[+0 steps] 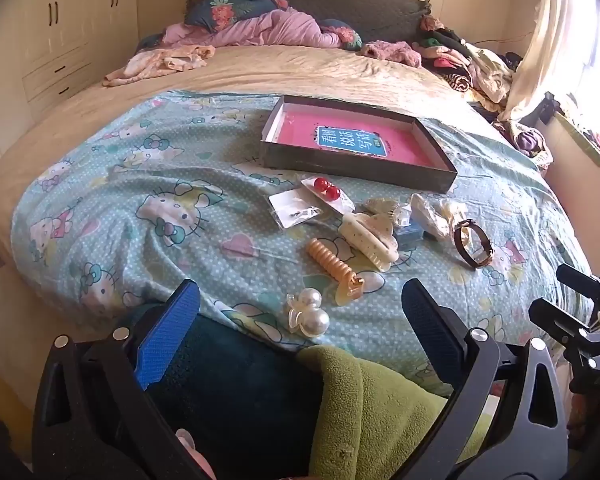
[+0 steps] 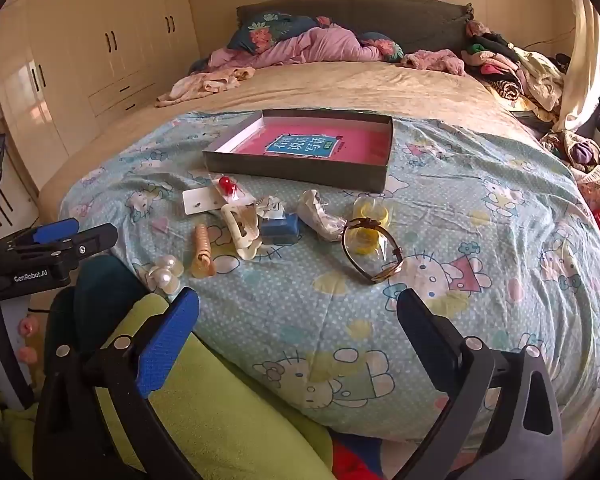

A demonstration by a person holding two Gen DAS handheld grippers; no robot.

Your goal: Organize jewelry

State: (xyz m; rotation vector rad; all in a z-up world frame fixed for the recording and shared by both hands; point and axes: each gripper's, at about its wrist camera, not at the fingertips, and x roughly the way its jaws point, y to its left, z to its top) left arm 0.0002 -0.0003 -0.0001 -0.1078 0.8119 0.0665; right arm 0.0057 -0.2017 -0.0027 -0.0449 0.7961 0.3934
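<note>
1. Closest in: both grippers hang over the near edge of the bed (image 1: 79, 128). The left hand-held gripper (image 1: 300, 304) has its jaws spread wide and nothing in them; same story for the right hand-held gripper (image 2: 297, 312).
2. Just ahead of the left one sits the pearl clip (image 1: 310, 314), practically between its fingertips. I'd say that's the left side's easiest grab.
3. A bit further: orange spiral clip (image 1: 334, 266), long axis running diagonally away to the left, then the cream claw clip (image 1: 370, 240).
4. The watch (image 2: 374, 250) lies straight ahead of the right gripper, slightly right of centre, strap looped on edge. The right arm is clearly nearer to it.
5. Behind those, the red earrings (image 1: 327, 189) in a packet.
6. Farthest: the box (image 1: 420, 178), open and apparently holding no jewelry, beyond the whole pile.
</note>
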